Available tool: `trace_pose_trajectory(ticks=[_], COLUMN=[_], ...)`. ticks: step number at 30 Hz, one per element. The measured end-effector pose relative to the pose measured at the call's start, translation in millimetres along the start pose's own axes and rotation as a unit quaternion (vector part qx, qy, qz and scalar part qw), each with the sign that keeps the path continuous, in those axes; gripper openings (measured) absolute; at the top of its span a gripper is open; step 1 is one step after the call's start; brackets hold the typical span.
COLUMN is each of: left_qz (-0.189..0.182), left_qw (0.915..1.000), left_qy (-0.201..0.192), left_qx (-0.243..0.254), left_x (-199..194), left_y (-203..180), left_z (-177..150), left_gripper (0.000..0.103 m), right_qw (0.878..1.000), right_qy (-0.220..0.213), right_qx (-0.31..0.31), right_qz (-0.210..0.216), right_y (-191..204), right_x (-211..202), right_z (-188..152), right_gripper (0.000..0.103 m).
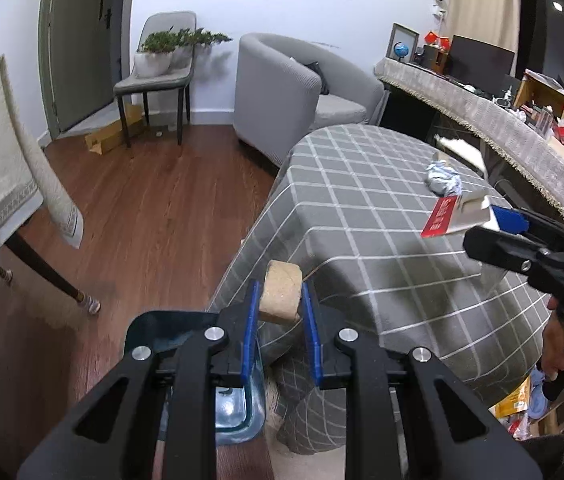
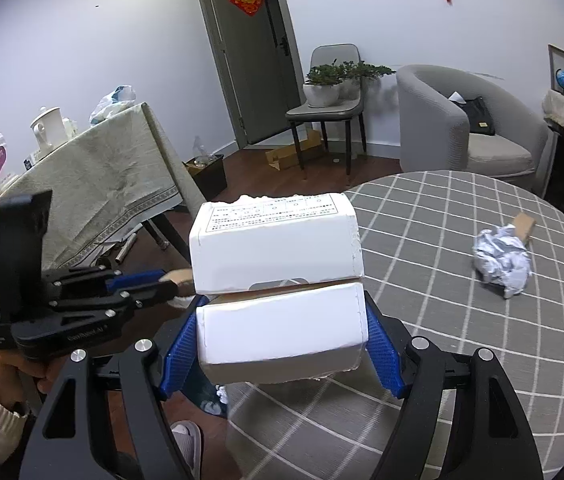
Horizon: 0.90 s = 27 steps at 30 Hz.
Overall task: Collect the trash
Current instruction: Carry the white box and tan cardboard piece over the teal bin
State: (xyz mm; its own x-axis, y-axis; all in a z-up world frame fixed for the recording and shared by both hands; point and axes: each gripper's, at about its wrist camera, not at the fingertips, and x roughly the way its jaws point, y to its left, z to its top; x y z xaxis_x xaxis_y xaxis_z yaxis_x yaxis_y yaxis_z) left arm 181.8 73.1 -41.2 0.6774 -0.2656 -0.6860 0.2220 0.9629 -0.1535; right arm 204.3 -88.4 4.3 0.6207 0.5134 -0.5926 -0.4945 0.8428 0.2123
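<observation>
My left gripper [image 1: 280,296] is shut on a flattened cardboard tube [image 1: 281,296], held just off the near-left edge of the round table with the grey checked cloth [image 1: 362,208]. It also shows in the right wrist view [image 2: 170,280]. My right gripper [image 2: 282,320] is shut on a white carton [image 2: 278,280] with a red side [image 1: 454,216], held above the table's near edge. A crumpled ball of white paper [image 2: 502,260] lies on the cloth with a small cardboard piece [image 2: 524,226] right behind it.
A blue-grey bin [image 1: 202,380] stands on the wooden floor below my left gripper. A cloth-covered table [image 2: 82,188] with cups is at the left. A grey armchair [image 2: 462,128], a chair with potted plants [image 2: 330,92] and a door [image 2: 250,52] lie beyond.
</observation>
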Motion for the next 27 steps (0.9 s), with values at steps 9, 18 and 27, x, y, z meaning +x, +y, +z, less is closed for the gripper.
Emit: trace_pose_trajectory(ticks=[9,18,27], left_qz=[0.023,0.046,0.058], left_qw=[0.9981,0.9932,0.9864], left_qy=[0.051,0.096,0.139], left_qx=[-0.025,-0.047,-0.067], left_x=[27.0,50.4,64.1], left_y=[45.0,91.5,132.1], left_z=[-24.7,-49.2,-76.3], left_gripper=[0.023,0.023,0.024], right_qw=[1.0,0.998,0.997], right_qy=[0.01,0.033,0.054], right_qx=[-0.008,-0.026,-0.029], right_qz=[0.019,0.039,0.048], right_y=[36.2,78.3,107.0], right_x=[31.3,66.1,97.4], right_z=[8.5,8.2,8.8], right_gripper=[0.075,0.075,0.075])
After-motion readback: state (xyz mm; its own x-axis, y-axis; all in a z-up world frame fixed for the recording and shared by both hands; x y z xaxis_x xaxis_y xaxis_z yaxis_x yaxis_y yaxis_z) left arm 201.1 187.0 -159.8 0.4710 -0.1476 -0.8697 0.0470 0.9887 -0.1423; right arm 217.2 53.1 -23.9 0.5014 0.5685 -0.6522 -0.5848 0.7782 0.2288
